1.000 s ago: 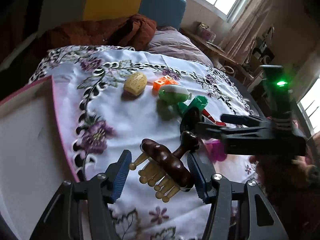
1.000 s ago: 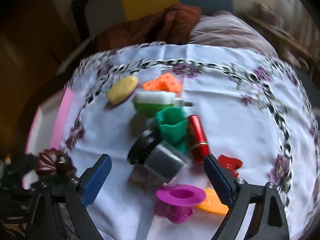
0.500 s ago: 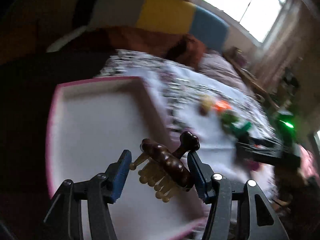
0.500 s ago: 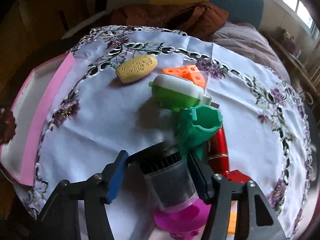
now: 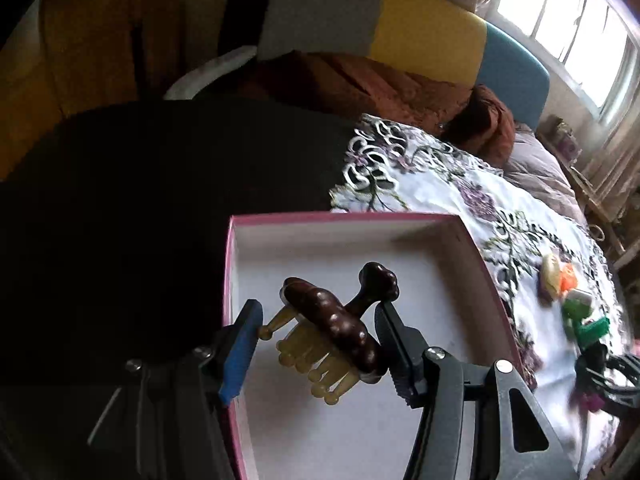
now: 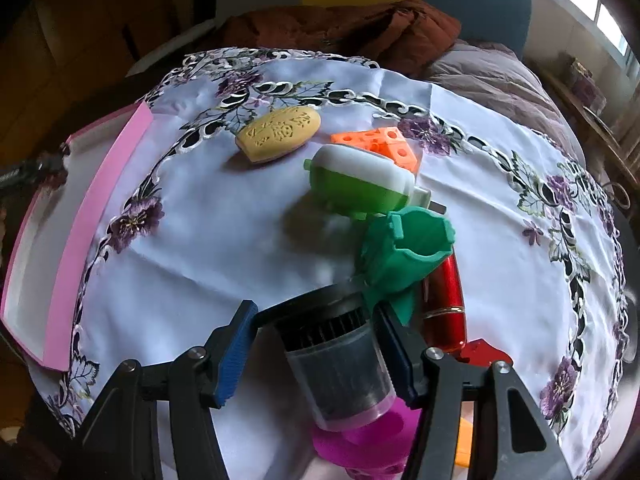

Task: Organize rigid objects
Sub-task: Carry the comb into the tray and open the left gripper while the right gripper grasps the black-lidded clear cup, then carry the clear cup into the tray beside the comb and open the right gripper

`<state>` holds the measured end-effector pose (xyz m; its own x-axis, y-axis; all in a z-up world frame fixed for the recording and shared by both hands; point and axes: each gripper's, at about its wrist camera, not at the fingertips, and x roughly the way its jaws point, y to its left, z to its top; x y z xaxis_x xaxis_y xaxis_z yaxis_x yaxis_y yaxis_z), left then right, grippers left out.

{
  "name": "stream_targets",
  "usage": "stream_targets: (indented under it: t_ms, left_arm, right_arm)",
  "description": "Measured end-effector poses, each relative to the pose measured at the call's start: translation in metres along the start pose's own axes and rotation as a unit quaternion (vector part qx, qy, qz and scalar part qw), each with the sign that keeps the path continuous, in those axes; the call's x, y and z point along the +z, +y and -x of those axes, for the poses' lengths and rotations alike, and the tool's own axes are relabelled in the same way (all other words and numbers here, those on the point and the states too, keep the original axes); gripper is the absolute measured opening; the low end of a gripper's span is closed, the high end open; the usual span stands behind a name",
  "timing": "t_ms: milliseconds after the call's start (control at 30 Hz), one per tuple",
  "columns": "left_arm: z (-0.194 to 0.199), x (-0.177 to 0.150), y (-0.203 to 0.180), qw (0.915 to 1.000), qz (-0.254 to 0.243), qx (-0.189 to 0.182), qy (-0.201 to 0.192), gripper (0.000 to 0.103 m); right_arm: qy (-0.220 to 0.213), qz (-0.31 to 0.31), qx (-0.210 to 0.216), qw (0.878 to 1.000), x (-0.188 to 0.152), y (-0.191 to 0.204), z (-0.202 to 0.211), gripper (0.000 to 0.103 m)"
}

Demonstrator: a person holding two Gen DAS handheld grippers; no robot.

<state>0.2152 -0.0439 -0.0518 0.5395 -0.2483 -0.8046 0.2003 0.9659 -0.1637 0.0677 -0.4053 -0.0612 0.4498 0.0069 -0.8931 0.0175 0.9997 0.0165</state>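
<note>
Claws both gripped: left claw [image 5: 318,346] clenched a brown wooden massager [image 5: 340,320] above the pink-rimmed box [image 5: 344,218]; right claw [image 6: 314,354] clasped a dark cylinder [image 6: 340,364], green cup [image 6: 408,252] just beyond.

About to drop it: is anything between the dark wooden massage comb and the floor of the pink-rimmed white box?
Nothing visible: the dark wooden massage comb hangs in the left gripper over the pink-rimmed white box, whose floor shows bare.

Pink-rimmed white box [image 5: 472,248], dark brown massager [image 5: 336,320], purple-flowered cloth [image 6: 224,240]
</note>
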Motion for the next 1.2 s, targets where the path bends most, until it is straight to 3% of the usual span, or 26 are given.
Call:
stream_targets:
  t_ms: [133,233,400,533,867,1067,1133,1200]
  left_arm:
    - [0.008,0.005,0.004,0.9998,0.014,-0.002,-0.013,0.073]
    - [0.028,-0.006,0.001,0.9997,0.008,0.002,-0.022,0.073]
    - [0.068,-0.044,-0.013,0.9986,-0.013,0.006,-0.051,0.073]
    - [0.094,-0.075,-0.032,0.9964,-0.039,-0.001,-0.075,0.088]
    - [0.106,-0.112,-0.054,0.9974,-0.025,-0.048,-0.047,0.088]
    - [0.114,-0.119,-0.048,0.9979,-0.015,-0.035,-0.053,0.089]
    - [0.118,-0.12,-0.047,0.9979,-0.014,-0.026,-0.059,0.089]
    - [0.122,-0.121,-0.046,0.9975,-0.015,-0.022,-0.065,0.09]
  right_arm:
    - [-0.001,0.008,-0.004,1.0,0.0,0.002,0.0,0.06]
    - [0.0,0.008,0.0,1.0,0.0,0.003,-0.001,0.059]
    - [0.001,0.021,0.004,1.0,-0.001,0.009,-0.002,0.058]
    - [0.007,0.028,0.014,1.0,-0.002,0.014,-0.004,0.058]
    - [0.031,0.016,0.03,0.999,-0.005,0.012,-0.013,0.054]
    - [0.032,0.02,0.025,0.999,-0.004,0.013,-0.015,0.054]
    - [0.033,0.022,0.02,0.999,-0.003,0.013,-0.016,0.057]
    - [0.036,0.018,0.014,0.999,-0.003,0.011,-0.017,0.068]
